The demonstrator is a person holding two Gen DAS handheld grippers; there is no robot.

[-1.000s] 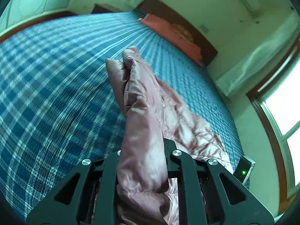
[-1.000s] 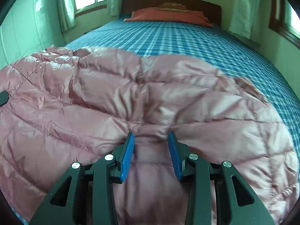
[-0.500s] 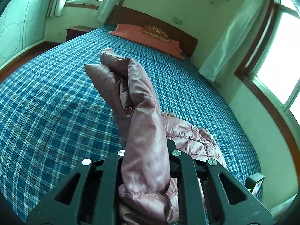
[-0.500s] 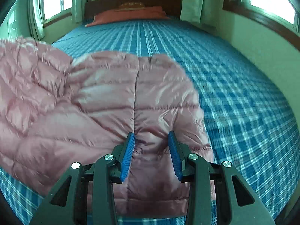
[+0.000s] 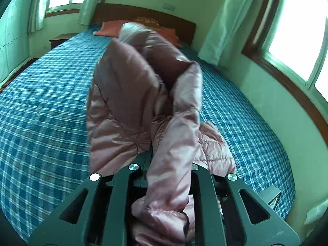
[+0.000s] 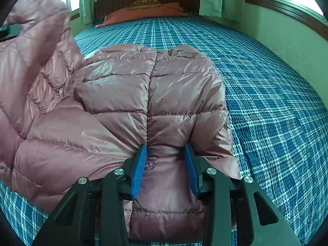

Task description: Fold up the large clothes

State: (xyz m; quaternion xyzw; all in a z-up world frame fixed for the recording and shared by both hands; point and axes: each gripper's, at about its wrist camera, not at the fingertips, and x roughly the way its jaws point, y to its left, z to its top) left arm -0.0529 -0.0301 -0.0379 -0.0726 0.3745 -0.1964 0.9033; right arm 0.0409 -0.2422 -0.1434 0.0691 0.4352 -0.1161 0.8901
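1. Left wrist view: the left gripper [image 5: 168,172] is clamped on a fold of the pink puffer jacket [image 5: 143,94], lifted above the blue checked bed [image 5: 41,106]. The fold-over looks under way.
2. Right wrist view: the right gripper [image 6: 166,170] pinches the jacket's hem on the bed, anchoring it. Next, the raised part needs laying across squarely.
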